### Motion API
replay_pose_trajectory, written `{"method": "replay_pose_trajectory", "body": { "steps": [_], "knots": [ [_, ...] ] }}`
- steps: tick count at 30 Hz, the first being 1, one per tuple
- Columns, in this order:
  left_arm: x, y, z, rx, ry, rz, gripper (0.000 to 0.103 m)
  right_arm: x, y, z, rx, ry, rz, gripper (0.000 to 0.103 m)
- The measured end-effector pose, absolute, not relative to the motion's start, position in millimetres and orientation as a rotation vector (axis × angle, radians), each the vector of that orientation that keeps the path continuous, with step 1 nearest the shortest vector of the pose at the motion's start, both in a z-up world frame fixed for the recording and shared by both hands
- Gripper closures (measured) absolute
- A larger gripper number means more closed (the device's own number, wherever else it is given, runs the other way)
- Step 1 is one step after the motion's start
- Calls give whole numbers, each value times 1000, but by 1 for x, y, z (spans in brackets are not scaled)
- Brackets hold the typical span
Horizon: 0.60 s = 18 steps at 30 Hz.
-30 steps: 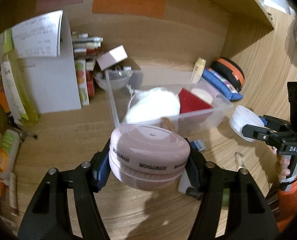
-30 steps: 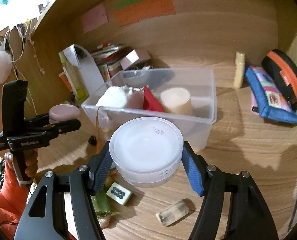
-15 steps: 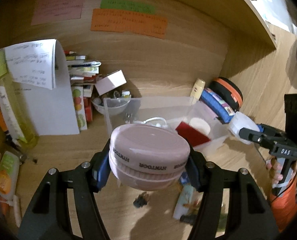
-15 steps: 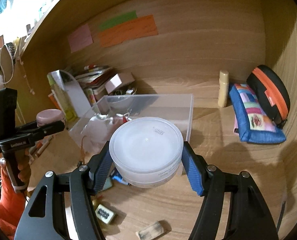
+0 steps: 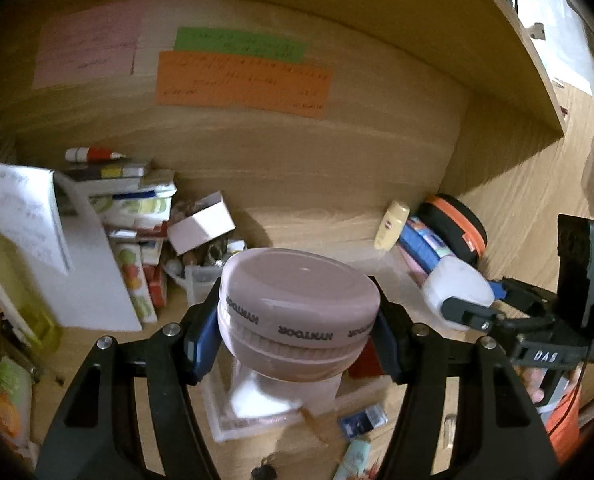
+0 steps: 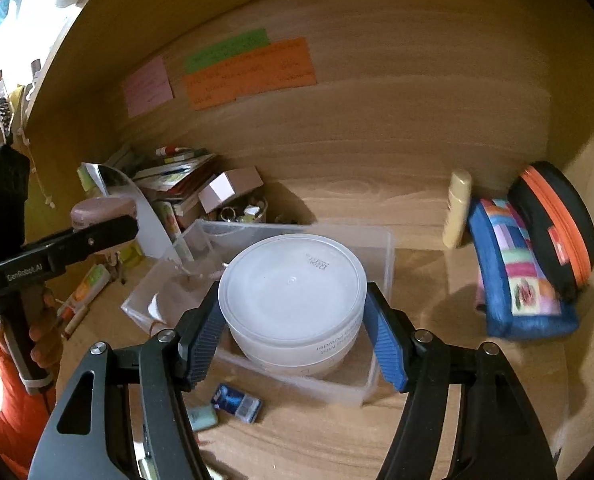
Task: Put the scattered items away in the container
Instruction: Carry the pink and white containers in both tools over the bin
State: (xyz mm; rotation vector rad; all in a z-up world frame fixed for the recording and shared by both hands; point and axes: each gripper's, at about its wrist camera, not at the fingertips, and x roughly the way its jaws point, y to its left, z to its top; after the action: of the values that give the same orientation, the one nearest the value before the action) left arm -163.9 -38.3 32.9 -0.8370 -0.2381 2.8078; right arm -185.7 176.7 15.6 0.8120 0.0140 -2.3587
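Note:
My left gripper (image 5: 297, 332) is shut on a round pink jar (image 5: 297, 308) and holds it above the clear plastic container (image 5: 225, 420), whose near left corner shows below the jar. My right gripper (image 6: 293, 332) is shut on a round white frosted jar (image 6: 293, 300) and holds it over the near right part of the same container (image 6: 381, 248). Each gripper shows in the other's view, the right one (image 5: 469, 308) with its white jar and the left one (image 6: 105, 228) with its pink jar. Most of the container's contents are hidden by the jars.
Small loose items lie on the wooden desk in front of the container: a blue packet (image 6: 237, 402), a pale green piece (image 6: 203, 418), a tube (image 5: 351, 458). Books and boxes (image 5: 137, 216) are stacked back left. A yellow bottle (image 6: 457, 208) and pouches (image 6: 525, 272) are back right.
Both grippers have risen and moved in over the container with their jars still held. The container now sits lower in both views and is largely covered by the jars.

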Motion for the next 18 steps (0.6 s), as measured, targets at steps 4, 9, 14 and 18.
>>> {"method": "replay_pose_trajectory", "body": {
  "steps": [4, 9, 14, 18],
  "knots": [
    [-179, -37, 28, -845, -249, 2825, 39, -194, 160, 16, 809, 54, -2349, 40],
    [-194, -43, 6, -911, -265, 2819, 39, -201, 138, 4, 850, 89, -2308, 40],
    [-207, -53, -16, -994, -301, 2792, 39, -210, 121, -14, 909, 119, -2282, 40],
    [-214, -52, -31, -1059, -282, 2766, 39, -214, 111, -24, 947, 100, -2255, 40]
  ]
}}
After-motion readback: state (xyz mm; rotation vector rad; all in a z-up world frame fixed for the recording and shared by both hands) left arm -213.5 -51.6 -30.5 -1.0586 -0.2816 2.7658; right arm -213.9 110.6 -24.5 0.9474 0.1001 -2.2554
